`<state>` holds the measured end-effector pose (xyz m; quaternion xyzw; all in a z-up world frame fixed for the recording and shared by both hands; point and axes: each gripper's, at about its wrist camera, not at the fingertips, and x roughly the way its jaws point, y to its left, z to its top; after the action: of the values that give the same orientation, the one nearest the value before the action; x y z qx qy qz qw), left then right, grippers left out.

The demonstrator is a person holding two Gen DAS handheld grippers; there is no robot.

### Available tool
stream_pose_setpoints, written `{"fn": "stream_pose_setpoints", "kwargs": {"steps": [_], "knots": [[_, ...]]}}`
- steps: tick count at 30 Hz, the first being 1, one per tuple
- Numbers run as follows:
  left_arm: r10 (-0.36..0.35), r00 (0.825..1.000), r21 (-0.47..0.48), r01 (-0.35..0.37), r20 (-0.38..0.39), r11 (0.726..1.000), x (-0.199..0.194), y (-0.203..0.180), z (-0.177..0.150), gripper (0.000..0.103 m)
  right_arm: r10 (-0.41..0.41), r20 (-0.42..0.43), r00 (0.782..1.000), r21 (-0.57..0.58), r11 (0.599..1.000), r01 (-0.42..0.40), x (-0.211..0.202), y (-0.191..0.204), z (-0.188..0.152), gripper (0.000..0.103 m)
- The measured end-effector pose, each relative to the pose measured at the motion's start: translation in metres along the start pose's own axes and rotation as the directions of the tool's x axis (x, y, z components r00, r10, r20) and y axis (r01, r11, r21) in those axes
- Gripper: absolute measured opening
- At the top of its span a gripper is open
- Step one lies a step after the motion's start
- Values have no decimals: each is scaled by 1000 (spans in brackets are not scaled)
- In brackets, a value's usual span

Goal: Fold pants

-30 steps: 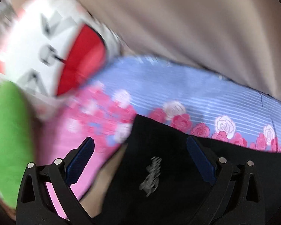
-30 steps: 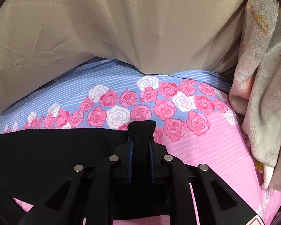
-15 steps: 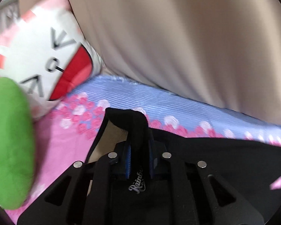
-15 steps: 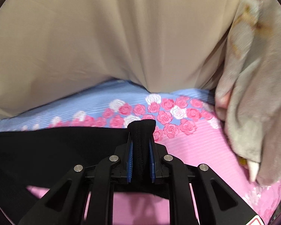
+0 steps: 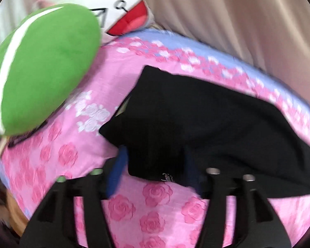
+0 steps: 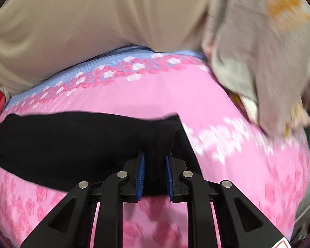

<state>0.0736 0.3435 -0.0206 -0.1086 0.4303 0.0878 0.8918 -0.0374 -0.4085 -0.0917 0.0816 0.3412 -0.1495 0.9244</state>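
Note:
The black pants (image 5: 206,124) lie folded over on a pink rose-print bedsheet (image 5: 134,210). In the left wrist view my left gripper (image 5: 153,169) is open, its jaws spread either side of the near edge of the pants, where a small white logo shows. In the right wrist view my right gripper (image 6: 155,175) is shut on a bunched corner of the black pants (image 6: 72,144), which stretch away to the left over the sheet (image 6: 227,165). Both views are motion-blurred.
A green plush cushion (image 5: 41,66) and a white cartoon pillow with a red mouth (image 5: 126,12) sit at the bed's left. Beige fabric (image 6: 93,31) rises behind the bed. A grey fleece blanket (image 6: 258,51) is heaped at the right.
My left gripper was shut on the pants half a second ago and has opened, letting them drop on the sheet. Both grippers pulled back toward the near side, the right still holding the pants.

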Motion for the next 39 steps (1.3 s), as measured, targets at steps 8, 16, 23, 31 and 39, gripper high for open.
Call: {"fn": "stream_pose_setpoints", "kwargs": {"steps": [8, 16, 23, 31, 39], "knots": [[-270, 962, -284, 248, -40, 926, 0, -2, 6, 98, -41, 98, 994, 60, 998, 35, -49, 4, -18, 35], [-302, 938, -447, 200, -170, 872, 51, 5, 23, 6, -40, 100, 994, 16, 999, 38, -66, 34, -30, 44], [-183, 982, -153, 187, 42, 970, -27, -16, 68, 10, -14, 111, 994, 18, 1000, 12, -66, 49, -31, 46], [-33, 991, -192, 7, -133, 981, 16, 15, -16, 44, 39, 20, 999, 211, 977, -42, -46, 18, -46, 55], [-77, 995, -189, 65, -57, 980, -13, -6, -18, 68, 182, 45, 982, 345, 920, -186, -31, -2, -25, 67]]}}
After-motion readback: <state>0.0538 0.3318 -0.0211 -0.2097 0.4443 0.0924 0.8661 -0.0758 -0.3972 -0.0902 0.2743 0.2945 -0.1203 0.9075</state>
